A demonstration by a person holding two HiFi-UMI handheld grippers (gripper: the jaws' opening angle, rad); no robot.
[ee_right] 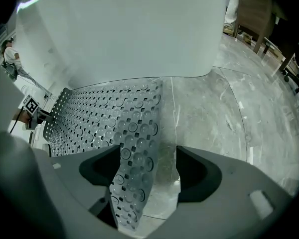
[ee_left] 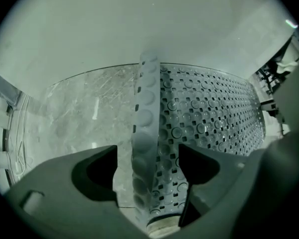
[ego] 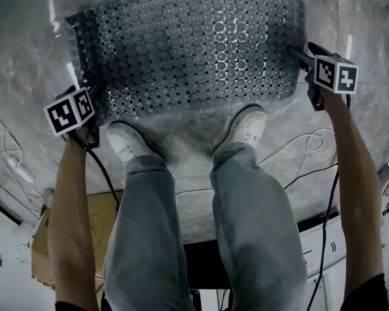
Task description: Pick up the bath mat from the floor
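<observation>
The grey-veined marble floor [ego: 26, 57] fills most of the head view. The bath mat [ego: 194, 44] lies spread on it, a clear rubbery sheet covered in round suction cups and small square holes. Beyond the mat's far edge, a plain white surface [ee_left: 139, 29] rises from the floor in both gripper views.

On the mat's near side stands the person, legs in grey jeans [ego: 149, 238]. The left white sneaker [ego: 126, 141] and the right white sneaker [ego: 246, 128] are on the floor just short of the mat's near edge.

The left hand-held gripper [ee_left: 148, 151] is at the mat's left end, pointing down. Its jaws stand wide apart. The mat's left edge is curled upright and runs between them, with a gap showing on either side, so nothing is gripped.

The right hand-held gripper [ee_right: 147, 153] is at the mat's right end, tilted steeply down and also wide open. A lifted flap of the mat's right edge lies between its jaws, closer to the jaw on the mat's side. The other jaw is well clear of the flap, with bare floor showing in the gap.

A black cable [ego: 107, 173] trails back from the left hand-held gripper, away from the mat. A thin white cable [ego: 298, 148] loops on the floor near the mat's right near corner.
</observation>
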